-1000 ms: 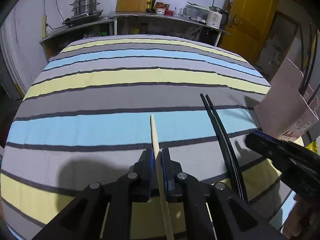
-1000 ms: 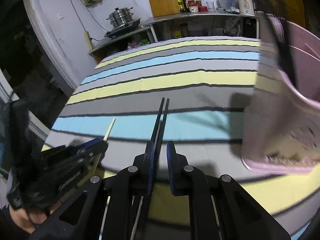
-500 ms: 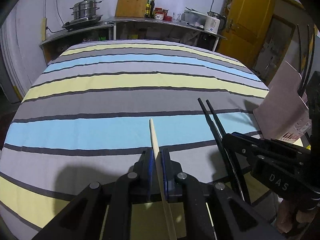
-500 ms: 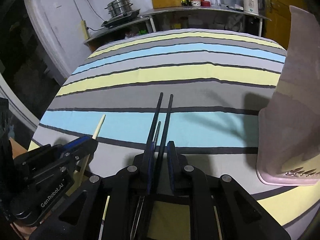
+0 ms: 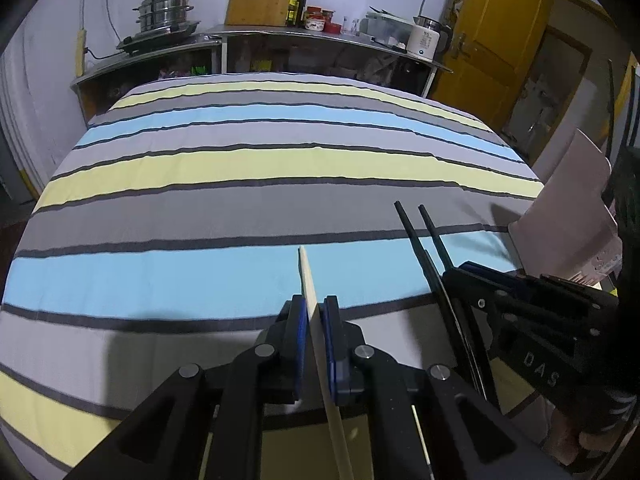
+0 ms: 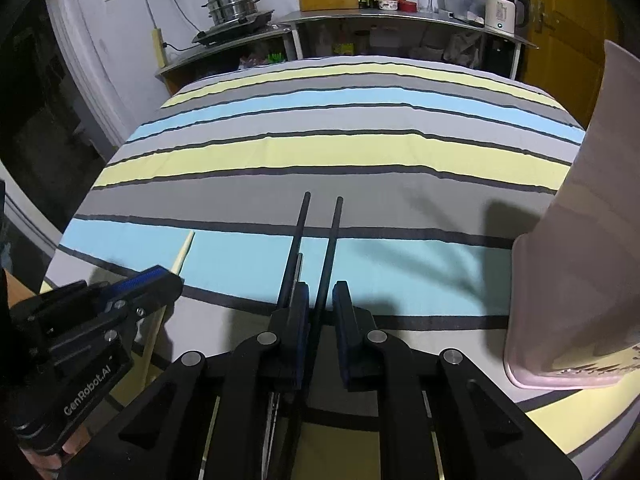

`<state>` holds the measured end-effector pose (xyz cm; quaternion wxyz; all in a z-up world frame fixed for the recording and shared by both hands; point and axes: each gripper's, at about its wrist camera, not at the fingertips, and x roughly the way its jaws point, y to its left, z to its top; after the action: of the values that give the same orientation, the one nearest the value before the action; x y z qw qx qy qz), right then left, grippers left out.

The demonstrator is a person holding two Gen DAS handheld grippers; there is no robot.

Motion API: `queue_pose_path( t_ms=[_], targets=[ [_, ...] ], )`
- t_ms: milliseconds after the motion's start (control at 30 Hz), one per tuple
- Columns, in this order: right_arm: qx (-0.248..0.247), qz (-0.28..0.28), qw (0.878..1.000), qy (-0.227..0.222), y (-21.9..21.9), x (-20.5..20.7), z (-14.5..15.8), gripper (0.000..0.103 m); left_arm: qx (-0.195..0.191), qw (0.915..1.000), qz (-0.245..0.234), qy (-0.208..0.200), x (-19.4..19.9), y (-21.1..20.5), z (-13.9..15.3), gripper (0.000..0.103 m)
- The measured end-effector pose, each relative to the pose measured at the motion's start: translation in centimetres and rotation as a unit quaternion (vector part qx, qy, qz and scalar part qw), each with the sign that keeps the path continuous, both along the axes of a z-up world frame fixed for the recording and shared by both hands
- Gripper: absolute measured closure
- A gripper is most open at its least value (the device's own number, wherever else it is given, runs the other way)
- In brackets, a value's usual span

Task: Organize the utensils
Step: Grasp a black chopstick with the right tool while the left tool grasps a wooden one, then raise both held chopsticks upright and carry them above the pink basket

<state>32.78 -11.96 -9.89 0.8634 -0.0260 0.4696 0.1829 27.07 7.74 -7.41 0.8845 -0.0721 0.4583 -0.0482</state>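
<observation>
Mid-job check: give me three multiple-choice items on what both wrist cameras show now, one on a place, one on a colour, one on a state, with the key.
1. Where does the pink utensil holder stand relative to the right tool?
A. To its right
B. To its left
C. Directly beneath it

2. What colour are the chopsticks between the right tool's fingers?
A. Pale wood
B. Black
C. Red

3. What is the state of the left tool?
A. Wide open and holding nothing
B. Shut on a pale wooden chopstick
C. Shut on a spoon

Key: 1 A, the holder fills the right edge of the right wrist view. 2 B, both sticks show dark against the striped cloth. 3 B, the blue pads press the light stick from both sides in the left wrist view.
</observation>
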Motion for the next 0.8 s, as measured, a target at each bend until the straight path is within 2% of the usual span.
queue_pose_path(
  t_ms=[100, 233, 467, 800],
  targets=[
    [-0.003, 0.001, 1.0, 0.0, 0.0, 0.1, 0.0, 0.095, 0.006, 1.0, -0.003, 0.002, 0.3, -0.1, 0.0, 0.095],
    [0.014, 0.001, 1.0, 0.011, -0.5, 0.2, 0.0, 0.096, 0.019, 0.9998, -0.007, 0.005, 0.5, -0.5, 0.0, 0.095],
    [0.034, 0.011, 0.999, 0.003, -0.6, -0.9, 1.4, 0.097, -0.004, 0.9999, -0.001, 0.013, 0.4, 0.6, 0.6, 0.097],
    [0.059, 0.018, 0.998, -0.025, -1.6, -3.1, 4.7, 0.098, -0.051, 0.9983, 0.0, -0.027, -2.3, 1.9, 5.4, 0.097]
  ],
)
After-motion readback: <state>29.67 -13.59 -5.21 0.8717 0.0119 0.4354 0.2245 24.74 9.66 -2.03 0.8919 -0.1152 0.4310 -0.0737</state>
